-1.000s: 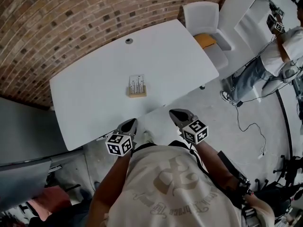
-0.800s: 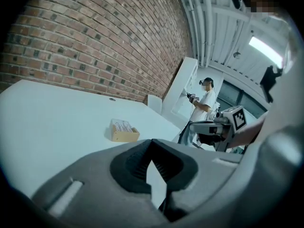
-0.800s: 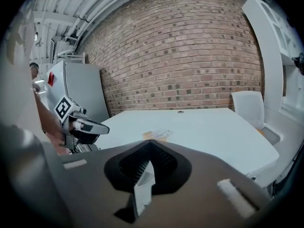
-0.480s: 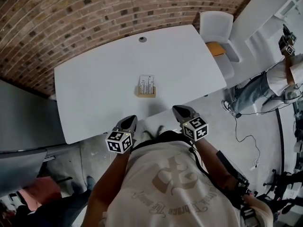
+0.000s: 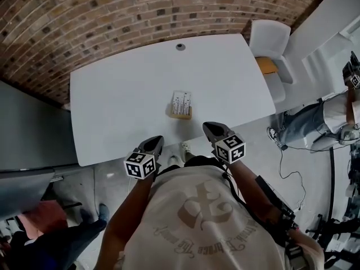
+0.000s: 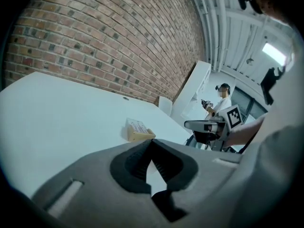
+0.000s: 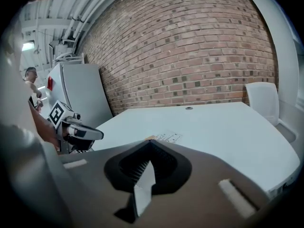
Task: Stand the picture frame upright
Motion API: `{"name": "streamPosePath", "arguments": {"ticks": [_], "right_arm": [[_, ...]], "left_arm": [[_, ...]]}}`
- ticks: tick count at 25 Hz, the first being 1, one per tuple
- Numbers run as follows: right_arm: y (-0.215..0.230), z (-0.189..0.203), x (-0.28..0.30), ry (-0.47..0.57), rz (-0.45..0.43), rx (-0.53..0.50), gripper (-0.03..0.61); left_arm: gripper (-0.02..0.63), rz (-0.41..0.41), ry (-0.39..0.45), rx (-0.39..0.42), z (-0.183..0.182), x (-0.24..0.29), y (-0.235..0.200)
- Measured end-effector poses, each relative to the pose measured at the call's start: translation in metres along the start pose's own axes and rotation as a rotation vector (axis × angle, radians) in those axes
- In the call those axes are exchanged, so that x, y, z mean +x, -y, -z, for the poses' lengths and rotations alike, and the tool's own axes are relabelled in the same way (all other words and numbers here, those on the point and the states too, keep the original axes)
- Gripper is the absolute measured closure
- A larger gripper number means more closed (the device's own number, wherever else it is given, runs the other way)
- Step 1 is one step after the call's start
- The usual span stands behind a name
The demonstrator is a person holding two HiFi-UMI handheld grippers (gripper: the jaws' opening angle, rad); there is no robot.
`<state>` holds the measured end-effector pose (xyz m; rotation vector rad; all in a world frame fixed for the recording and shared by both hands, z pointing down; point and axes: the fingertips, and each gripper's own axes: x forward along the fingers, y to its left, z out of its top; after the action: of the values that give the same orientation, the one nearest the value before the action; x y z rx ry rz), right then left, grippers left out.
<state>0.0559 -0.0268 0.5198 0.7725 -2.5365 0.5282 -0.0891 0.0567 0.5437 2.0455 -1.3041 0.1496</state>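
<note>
The picture frame [image 5: 181,105] lies flat at mid-frame on the white table [image 5: 118,94], apart from the left gripper [image 5: 155,144] and right gripper [image 5: 209,128], both clenched empty at the table's near edge; this looks like the approach step, so next the jaws must open and reach the frame.

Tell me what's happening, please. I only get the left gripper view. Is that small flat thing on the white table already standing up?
Observer: No. In the head view the picture frame lies face up near the middle of the table, and nothing touches it.
Operator: Is the other gripper carrying something?
Observer: No. The right gripper view shows the right gripper shut, with nothing between its jaws.
Operator: How close are the two to the frame?
Observer: In the head view the left gripper and the right one hover at the table's near edge, one on each side, short of the frame.
</note>
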Motion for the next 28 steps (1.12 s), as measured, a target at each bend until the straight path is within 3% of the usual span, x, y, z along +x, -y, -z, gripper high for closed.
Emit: {"name": "streamPosePath", "arguments": {"ticks": [6,18,28], "right_arm": [[0.018,-0.007,0.030,-0.050,-0.028,0.042,0.571],[0.048,0.000,0.077,-0.177,-0.108,0.104,0.572],[0.057,0.016,0.108,-0.317,-0.166,0.218,0.571]], "left_arm": [[0.612,-0.020,-0.008,-0.056,-0.011,0.013,-0.020],[0.612,-0.030,-0.083,-0.053,-0.040,0.070,-0.039],[0.612,-0.037,-0.198,-0.084,-0.039,0.106,-0.055]]}}
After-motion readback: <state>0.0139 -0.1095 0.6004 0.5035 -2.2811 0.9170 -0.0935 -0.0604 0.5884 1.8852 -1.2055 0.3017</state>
